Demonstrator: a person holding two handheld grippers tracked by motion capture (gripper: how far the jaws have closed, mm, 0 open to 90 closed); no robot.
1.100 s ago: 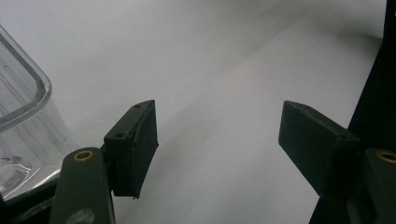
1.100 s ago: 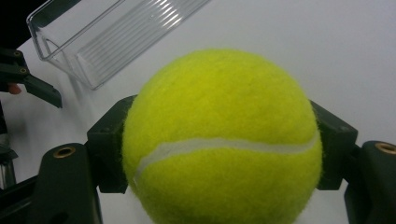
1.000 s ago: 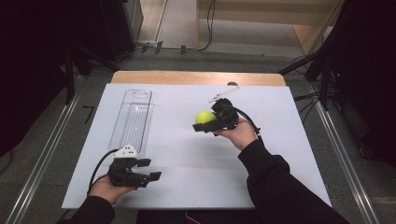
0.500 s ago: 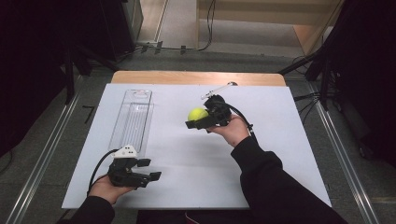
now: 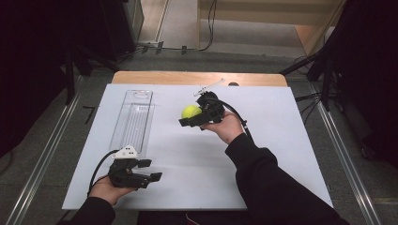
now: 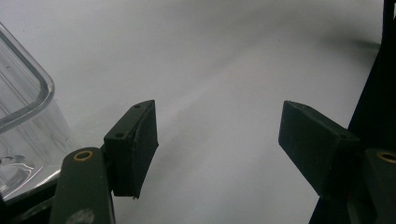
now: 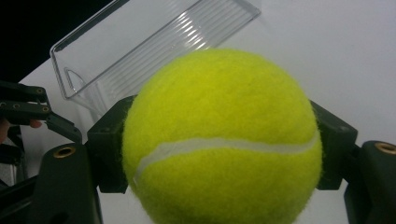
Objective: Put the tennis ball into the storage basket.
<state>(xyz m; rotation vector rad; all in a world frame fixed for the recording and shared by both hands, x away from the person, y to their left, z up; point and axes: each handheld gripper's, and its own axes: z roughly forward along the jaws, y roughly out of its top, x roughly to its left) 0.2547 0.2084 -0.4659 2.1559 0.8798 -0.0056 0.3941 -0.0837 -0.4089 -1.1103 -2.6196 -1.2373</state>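
High view first: the right gripper (image 5: 193, 116) is up off the white table (image 5: 281, 140), jaws clamped on the tennis ball (image 5: 191, 111), which sits just right of the clear plastic tray (image 5: 133, 119). The left gripper (image 5: 149, 172) rests low at the near edge, beside the tray's near end, holding nothing.

Over to the left gripper view: two black pads (image 6: 135, 147) stand wide apart with bare white table between them (nothing in the grasp), and a rounded corner of the clear tray (image 6: 28, 93) sits at the left.

Right gripper view now: the yellow ball (image 7: 222, 140) is pinched at both sides by the jaws, a firm hold by the look of it. Beyond it lies the ribbed tray (image 7: 154, 44), empty as far as I can see, and the other gripper (image 7: 28, 109) shows at the left.

So this reads as the carry step, ball in the air. The next move likely calls for swinging left over the tray, lowering, then letting go inside its walls.
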